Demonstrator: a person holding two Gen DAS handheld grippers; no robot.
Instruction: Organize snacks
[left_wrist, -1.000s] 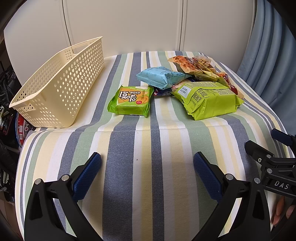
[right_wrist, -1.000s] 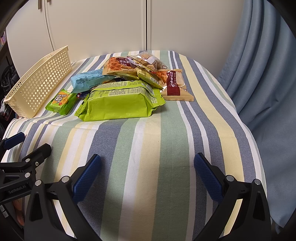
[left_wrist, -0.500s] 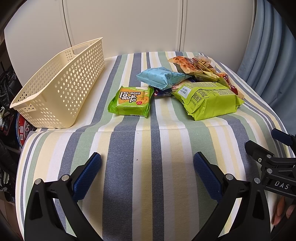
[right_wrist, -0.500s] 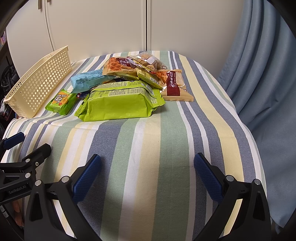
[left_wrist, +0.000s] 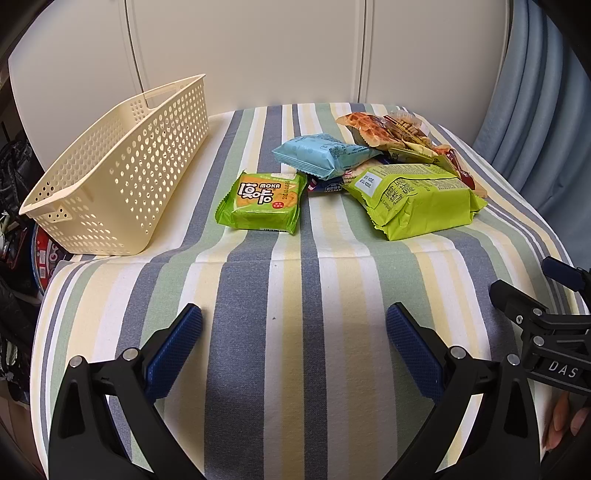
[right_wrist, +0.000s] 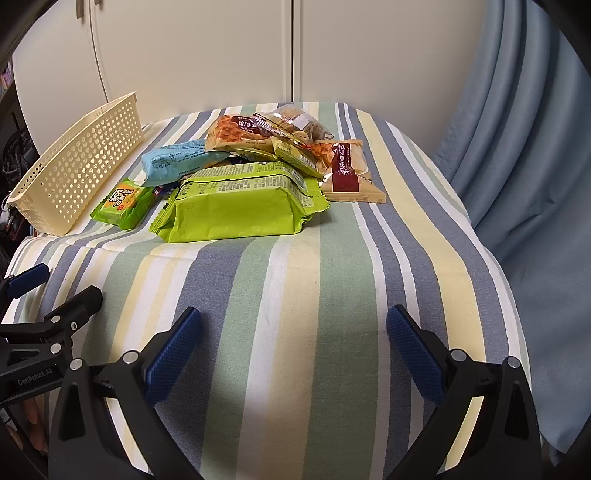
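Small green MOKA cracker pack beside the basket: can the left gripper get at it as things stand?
Probably yes. The small green MOKA cracker pack lies flat, apart from the cream perforated plastic basket, with bare striped cloth between it and the open left gripper.

A striped cloth (left_wrist: 295, 295) of blue, green, yellow and white covers my bench. Behind it stand pale cabinet doors (left_wrist: 258, 55). A blue curtain (right_wrist: 517, 147) hangs along my right. Dark clutter (left_wrist: 14, 177) sits off the bench's left edge, too dim to identify.

Cream cabinet doors (left_wrist: 251, 55), blue curtain (right_wrist: 517, 129)
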